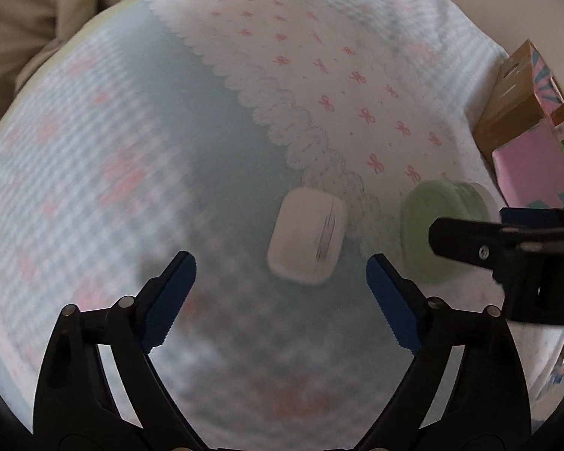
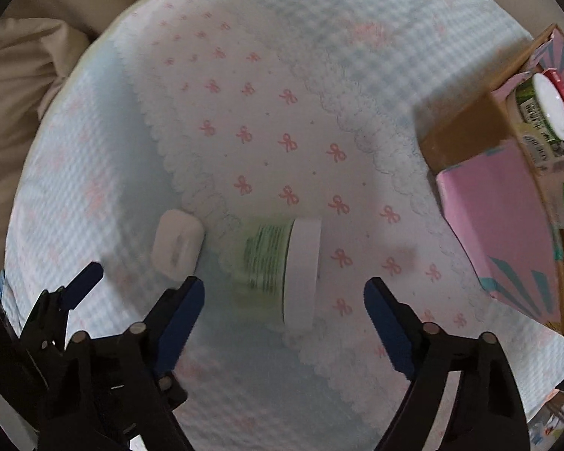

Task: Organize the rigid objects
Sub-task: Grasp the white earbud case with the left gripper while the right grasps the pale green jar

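Left gripper point(image 1: 281, 268): black arms, blue pads, jaws standing wide with nothing pressed between them; pointed down at the bedspread point(image 1: 105, 143); the white case point(image 1: 307, 236) lies flat just ahead of the gap between the pads, untouched.

Right gripper point(image 2: 284, 298): same build, jaws likewise spread wide, gripping nothing; poised over the green jar point(image 2: 272, 265), whose body lies between and just ahead of the pads, apart from both.

White case: small, rounded, rectangular, a dark seam line across it; just beside the green jar, on its far side from the box, at the scalloped edge of the bow-print cloth point(image 2: 267, 131).

Green jar: pale green with printed label and broad white lid; on its side, lid turned toward the box; resting across the scalloped edge of the bow-print cloth.

Box point(image 2: 496, 206): cardboard with pink and teal outer faces, open; well apart from the green jar, at the edge of the bedspread; holds a white-lidded jar point(image 2: 545, 109) with green label and other items too blurred to name.

Bedspread: pale blue and white check with pink motifs; blurred in both views.
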`<state>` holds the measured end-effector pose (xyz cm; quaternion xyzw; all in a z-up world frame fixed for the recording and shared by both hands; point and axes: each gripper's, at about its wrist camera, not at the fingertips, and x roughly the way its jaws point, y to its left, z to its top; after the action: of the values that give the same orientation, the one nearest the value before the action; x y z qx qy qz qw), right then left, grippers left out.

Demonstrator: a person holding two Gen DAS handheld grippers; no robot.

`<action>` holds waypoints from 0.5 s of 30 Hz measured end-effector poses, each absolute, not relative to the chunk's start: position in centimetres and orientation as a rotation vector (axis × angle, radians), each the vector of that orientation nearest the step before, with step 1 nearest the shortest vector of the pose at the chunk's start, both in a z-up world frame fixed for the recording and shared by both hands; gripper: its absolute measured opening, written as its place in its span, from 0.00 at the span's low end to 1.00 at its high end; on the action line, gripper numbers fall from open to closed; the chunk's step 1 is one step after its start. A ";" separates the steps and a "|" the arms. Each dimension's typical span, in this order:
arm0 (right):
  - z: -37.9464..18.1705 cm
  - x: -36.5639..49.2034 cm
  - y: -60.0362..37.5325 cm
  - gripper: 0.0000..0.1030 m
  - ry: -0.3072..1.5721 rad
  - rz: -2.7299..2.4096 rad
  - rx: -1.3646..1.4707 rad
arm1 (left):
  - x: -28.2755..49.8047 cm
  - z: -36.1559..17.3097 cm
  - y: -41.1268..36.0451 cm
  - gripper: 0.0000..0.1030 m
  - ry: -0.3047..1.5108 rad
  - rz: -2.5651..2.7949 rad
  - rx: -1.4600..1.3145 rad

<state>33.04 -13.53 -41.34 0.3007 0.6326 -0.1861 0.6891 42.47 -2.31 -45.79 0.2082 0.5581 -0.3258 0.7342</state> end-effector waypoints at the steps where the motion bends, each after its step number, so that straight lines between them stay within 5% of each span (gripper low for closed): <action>1: -41.7 33.3 -13.6 0.81 1.422 -0.422 0.677 | 42.5 -46.0 -2.6 0.87 1.225 -0.723 0.463; 3: -42.4 33.7 -13.7 0.80 1.437 -0.432 0.678 | 42.8 -46.9 -3.4 0.71 1.232 -0.746 0.469; 7: -43.8 34.5 -13.6 0.66 1.471 -0.432 0.679 | 43.0 -48.0 -4.2 0.66 1.233 -0.763 0.488; 12: -45.2 34.6 -13.5 0.44 1.503 -0.419 0.676 | 42.6 -47.9 -4.4 0.41 1.191 -0.777 0.531; 15: -45.5 34.1 -13.4 0.44 1.496 -0.393 0.661 | 43.0 -47.8 -4.2 0.41 1.201 -0.790 0.514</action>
<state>34.06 -13.39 -45.47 0.2929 0.6629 -0.1740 0.6667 43.00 -4.18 -47.79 0.2329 0.5438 -0.3577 0.7226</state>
